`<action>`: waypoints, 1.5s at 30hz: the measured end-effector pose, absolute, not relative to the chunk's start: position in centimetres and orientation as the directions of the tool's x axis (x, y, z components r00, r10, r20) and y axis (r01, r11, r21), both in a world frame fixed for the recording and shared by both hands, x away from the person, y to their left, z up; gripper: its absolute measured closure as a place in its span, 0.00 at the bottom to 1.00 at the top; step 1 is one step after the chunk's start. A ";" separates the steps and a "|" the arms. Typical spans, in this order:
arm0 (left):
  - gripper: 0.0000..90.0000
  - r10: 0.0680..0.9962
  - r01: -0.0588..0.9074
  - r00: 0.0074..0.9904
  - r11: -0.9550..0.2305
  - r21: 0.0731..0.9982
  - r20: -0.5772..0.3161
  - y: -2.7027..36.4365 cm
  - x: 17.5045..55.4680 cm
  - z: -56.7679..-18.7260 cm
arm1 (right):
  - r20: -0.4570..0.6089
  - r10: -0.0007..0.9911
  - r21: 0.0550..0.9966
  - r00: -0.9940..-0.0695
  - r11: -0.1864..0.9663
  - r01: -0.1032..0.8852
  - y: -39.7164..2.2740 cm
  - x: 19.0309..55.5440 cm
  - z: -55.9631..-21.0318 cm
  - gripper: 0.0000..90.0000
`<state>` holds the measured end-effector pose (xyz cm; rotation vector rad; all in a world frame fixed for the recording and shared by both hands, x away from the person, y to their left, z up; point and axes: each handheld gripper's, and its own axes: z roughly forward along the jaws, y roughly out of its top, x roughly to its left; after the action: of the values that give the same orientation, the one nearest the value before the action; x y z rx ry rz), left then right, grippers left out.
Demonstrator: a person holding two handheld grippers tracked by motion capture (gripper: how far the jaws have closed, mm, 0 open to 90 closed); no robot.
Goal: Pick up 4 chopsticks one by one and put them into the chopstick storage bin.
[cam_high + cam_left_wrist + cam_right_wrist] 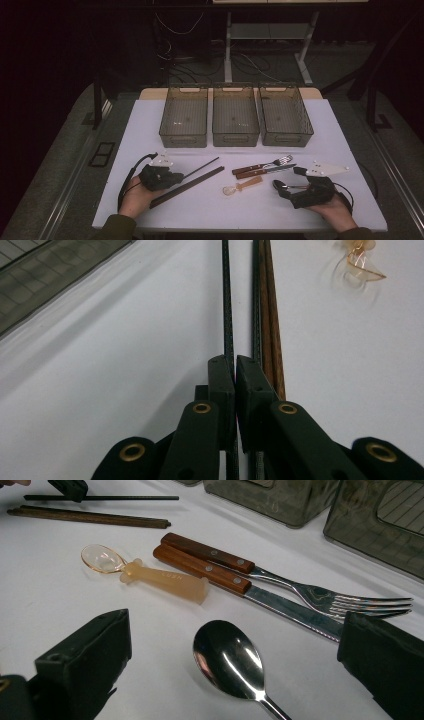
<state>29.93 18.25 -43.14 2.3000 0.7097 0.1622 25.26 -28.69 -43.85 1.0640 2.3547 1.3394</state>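
Observation:
My left gripper (179, 176) lies low on the white table (150, 125), shut on a thin black chopstick (226, 300) that runs lengthwise between its jaws (235, 360). Just beside it lie another dark stick (256, 300) and a pair of brown wooden chopsticks (187, 186). My right gripper (290, 184) rests at the front right, jaws open wide (237, 630). A steel spoon (227, 660) lies on the table between them, bowl pointing away, untouched by either pad.
A wooden-handled fork (280, 582) and knife (240, 582) lie side by side mid-table, with a translucent amber spoon (150, 572) near them. Three grey bins (184, 116) (235, 115) (285, 115) stand in a row at the back.

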 end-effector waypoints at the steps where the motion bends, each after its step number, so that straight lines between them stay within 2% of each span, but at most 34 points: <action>1: 0.96 0.537 0.446 0.840 -0.593 0.670 -0.084 18.3 29.9 -43.1 | 0.147 0.689 0.818 -0.710 0.318 0.478 -28.7 25.3 -43.9 0.01; 16: 0.96 0.552 0.471 0.825 -0.551 0.688 -0.123 19.0 29.4 -41.3 | 0.157 0.681 0.829 -0.716 0.303 0.470 -28.4 25.4 -44.1 0.01; 34: 0.96 0.530 0.430 0.841 -0.529 0.732 -0.112 18.1 29.8 -39.2 | 0.146 0.688 0.825 -0.711 0.312 0.471 -28.5 25.5 -44.2 0.01; 45: 0.96 0.545 0.442 0.830 -0.517 0.733 -0.117 17.6 30.7 -38.3 | 0.144 0.687 0.825 -0.712 0.314 0.469 -28.4 25.4 -44.2 0.01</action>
<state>30.67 17.65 -38.31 2.1962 0.7187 0.1621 25.42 -28.44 -44.18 1.0546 2.3460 1.3503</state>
